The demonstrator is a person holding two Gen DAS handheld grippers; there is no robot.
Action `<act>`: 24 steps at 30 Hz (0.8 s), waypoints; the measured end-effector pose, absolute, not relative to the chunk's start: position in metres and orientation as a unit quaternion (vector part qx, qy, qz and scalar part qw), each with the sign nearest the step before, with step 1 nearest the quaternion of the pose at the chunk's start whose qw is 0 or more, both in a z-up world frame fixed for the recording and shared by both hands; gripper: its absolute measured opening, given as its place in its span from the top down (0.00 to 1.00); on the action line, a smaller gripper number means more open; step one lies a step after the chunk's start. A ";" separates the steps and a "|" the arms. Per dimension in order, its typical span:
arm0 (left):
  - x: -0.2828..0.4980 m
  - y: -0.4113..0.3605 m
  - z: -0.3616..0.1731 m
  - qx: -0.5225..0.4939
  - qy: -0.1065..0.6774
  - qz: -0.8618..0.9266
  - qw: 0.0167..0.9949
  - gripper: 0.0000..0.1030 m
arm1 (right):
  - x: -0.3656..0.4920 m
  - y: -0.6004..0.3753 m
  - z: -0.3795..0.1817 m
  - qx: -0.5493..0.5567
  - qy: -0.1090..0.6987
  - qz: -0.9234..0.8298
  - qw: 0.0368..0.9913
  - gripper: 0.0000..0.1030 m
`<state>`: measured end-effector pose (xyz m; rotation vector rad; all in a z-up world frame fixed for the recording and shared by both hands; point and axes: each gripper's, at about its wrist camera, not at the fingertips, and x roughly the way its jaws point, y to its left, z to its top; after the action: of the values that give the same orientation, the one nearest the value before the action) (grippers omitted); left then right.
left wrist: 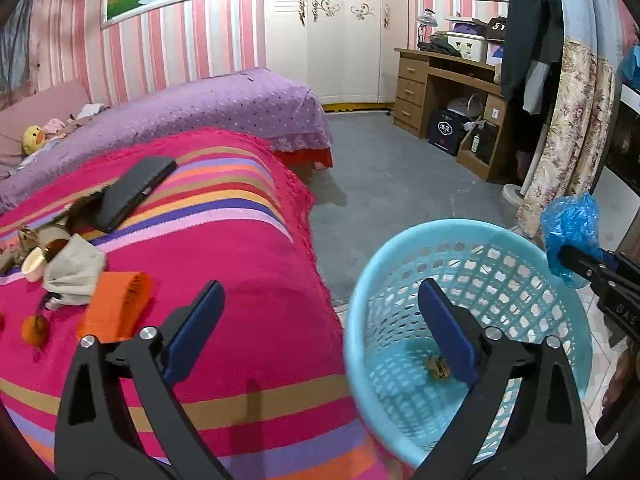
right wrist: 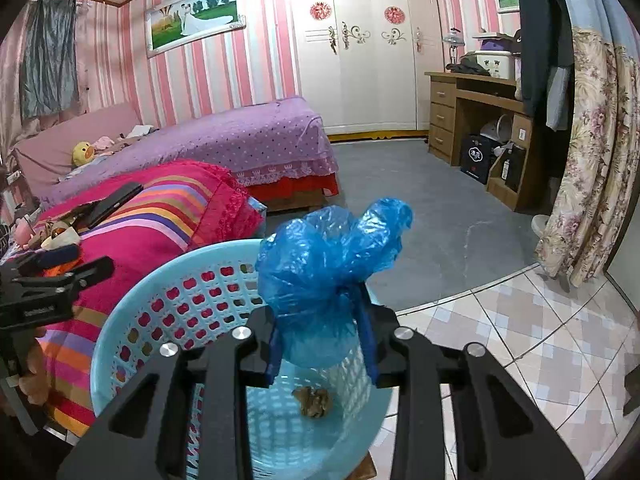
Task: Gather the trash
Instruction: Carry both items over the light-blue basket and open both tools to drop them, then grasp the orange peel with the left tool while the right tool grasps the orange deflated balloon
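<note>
In the left wrist view, the left gripper (left wrist: 320, 336) is seen spread wide with nothing between its jaws, over the edge of the blue basket (left wrist: 400, 248). A small brown scrap (left wrist: 439, 367) lies on the basket bottom. More litter (left wrist: 72, 268) is left on the striped blanket (left wrist: 240, 240).

In the right wrist view, the right gripper (right wrist: 322, 344) is pinching a crumpled blue plastic bag (right wrist: 324, 256) just above the basket. The dropping step seems in hand; next, these jaws should be opened over the basket.
</note>
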<state>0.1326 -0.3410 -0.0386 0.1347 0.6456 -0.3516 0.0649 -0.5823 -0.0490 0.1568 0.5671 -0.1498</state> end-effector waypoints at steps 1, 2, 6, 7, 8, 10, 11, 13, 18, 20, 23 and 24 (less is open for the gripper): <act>0.132 -0.342 -0.037 0.067 0.313 -0.171 0.932 0.08 | 0.067 -0.581 -0.050 0.077 0.281 -0.075 0.954 0.65; 0.131 -0.339 -0.036 0.067 0.309 -0.170 0.933 0.08 | 0.069 -0.579 -0.051 0.076 0.282 -0.078 0.953 0.51; 0.128 -0.332 -0.033 0.067 0.305 -0.167 0.935 0.07 | 0.071 -0.572 -0.050 0.055 0.282 -0.097 0.953 0.21; 0.127 -0.330 -0.033 0.066 0.304 -0.167 0.936 0.07 | 0.070 -0.570 -0.049 0.053 0.281 -0.103 0.953 0.16; 0.126 -0.327 -0.032 0.065 0.304 -0.166 0.936 0.07 | 0.070 -0.568 -0.049 0.047 0.281 -0.110 0.952 0.12; 0.125 -0.321 -0.030 0.064 0.303 -0.165 0.936 0.07 | 0.068 -0.565 -0.047 0.038 0.282 -0.120 0.951 0.09; 0.124 -0.319 -0.030 0.063 0.302 -0.164 0.937 0.06 | 0.067 -0.563 -0.045 0.035 0.279 -0.129 0.951 0.07; 0.122 -0.310 -0.027 0.057 0.300 -0.162 0.938 0.06 | 0.065 -0.562 -0.042 0.039 0.274 -0.139 0.951 0.04; 0.119 -0.286 -0.019 0.057 0.299 -0.156 0.940 0.06 | 0.059 -0.554 -0.030 0.067 0.255 -0.144 0.954 0.04; 0.117 -0.274 -0.016 0.059 0.295 -0.150 0.942 0.06 | 0.060 -0.546 -0.026 0.074 0.250 -0.141 0.955 0.04; 0.115 -0.249 -0.010 0.062 0.289 -0.138 0.945 0.05 | 0.064 -0.526 -0.020 0.070 0.246 -0.132 0.958 0.04; 0.116 -0.243 -0.008 0.063 0.288 -0.135 0.946 0.05 | 0.067 -0.517 -0.018 0.065 0.247 -0.130 0.958 0.04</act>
<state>0.1159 -0.2427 -0.0080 0.1289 0.5866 -0.2740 0.0667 -0.5173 -0.0182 0.1319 0.5020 -0.2638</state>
